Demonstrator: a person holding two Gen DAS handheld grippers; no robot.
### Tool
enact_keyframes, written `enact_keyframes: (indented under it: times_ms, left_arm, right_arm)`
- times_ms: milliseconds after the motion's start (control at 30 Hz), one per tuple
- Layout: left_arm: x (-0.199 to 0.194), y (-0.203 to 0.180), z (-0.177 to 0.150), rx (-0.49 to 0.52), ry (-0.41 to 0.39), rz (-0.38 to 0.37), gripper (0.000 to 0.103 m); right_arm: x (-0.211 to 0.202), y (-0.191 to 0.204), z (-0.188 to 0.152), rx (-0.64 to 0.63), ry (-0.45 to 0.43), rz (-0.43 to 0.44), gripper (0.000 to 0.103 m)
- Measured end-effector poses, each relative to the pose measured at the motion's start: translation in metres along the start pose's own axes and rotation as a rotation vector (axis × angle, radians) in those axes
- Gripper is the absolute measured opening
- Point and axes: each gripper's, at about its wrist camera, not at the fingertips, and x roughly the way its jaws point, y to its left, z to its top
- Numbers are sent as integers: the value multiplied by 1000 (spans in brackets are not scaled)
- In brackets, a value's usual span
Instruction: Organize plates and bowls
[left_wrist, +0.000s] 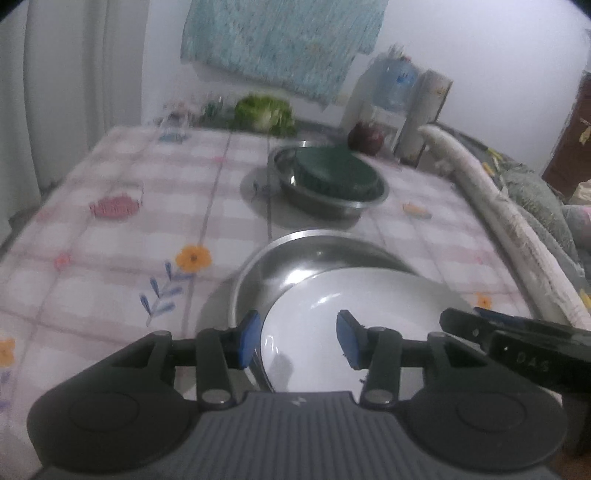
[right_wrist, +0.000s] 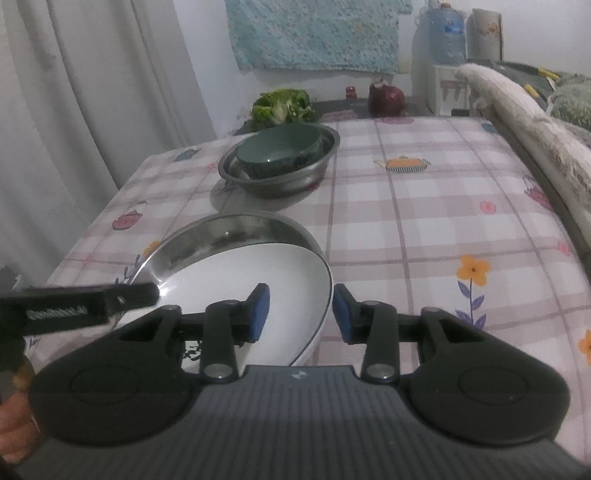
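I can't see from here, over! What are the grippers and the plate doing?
Left gripper, right gripper open, straddling white plate rims. Plate rests tilted in steel pan. Green bowl beyond; nothing blocking.

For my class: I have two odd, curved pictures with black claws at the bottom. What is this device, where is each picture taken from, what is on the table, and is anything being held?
There is no robot here. A person holds a hand tool in each hand, each with two blue-tipped fingers and a wide-angle camera looking along them. One picture comes from the left gripper, the other from the right gripper.

On the checked tablecloth sits a steel basin with a white plate leaning in it. Farther back, a second steel basin holds a dark green bowl. Beyond are a leafy vegetable and a red onion.

Both pairs of fingers straddle the plate's edge, left and right, but stand apart from it. Neither appears to be gripping it.
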Motion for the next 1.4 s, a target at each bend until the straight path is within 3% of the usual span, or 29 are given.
enact_keyframes:
  times_ms: [167, 400, 733, 1033, 1400]
  left_arm:
    - [-3, 3, 4, 32, -41, 64, 52]
    - [19, 15, 2, 21, 25, 105, 54]
    - [40, 19, 4, -5, 71, 27, 53]
    - [45, 14, 8, 11, 80, 42, 55]
    - [44, 4, 6, 33, 107, 32, 55]
  right_arm:
    - [-2, -2, 0, 7, -7, -14, 42]
    - [10, -6, -6, 50, 32, -12, 44]
    - [30, -4, -6, 93, 70, 26, 45]
    - [39, -16, 0, 160, 92, 81, 45]
    - [41, -22, -3, 162, 110, 86, 47]
